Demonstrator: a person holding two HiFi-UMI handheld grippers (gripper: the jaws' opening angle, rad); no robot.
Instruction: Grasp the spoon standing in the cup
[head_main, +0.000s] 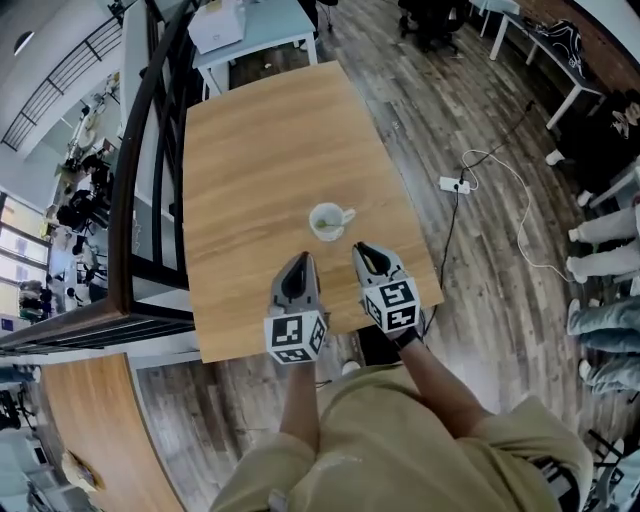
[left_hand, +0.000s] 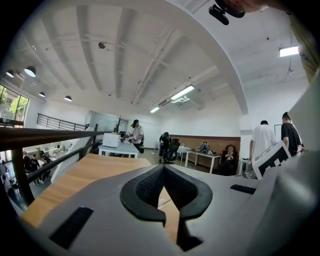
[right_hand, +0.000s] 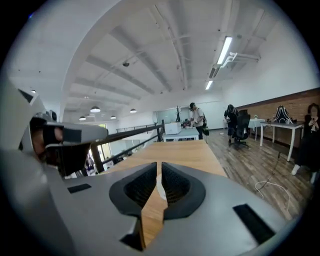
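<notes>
The round white cup (head_main: 330, 221) sits on a long, smooth pale-wood table (head_main: 250, 150); the spoon is too small to make out. Right of the cup, a white cable (head_main: 520, 215) trails over dark plank flooring (head_main: 480, 110). Left of the cup runs a black railing (head_main: 140, 190). Just short of the cup, the grey left gripper (head_main: 302, 260) and right gripper (head_main: 362, 250) have their jaws together on nothing.

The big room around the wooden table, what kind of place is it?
Probably an open-plan office or workshop on an upper floor: white desks with office chairs, a black railing overlooking a lower level, and a power strip on the wood floor.
</notes>
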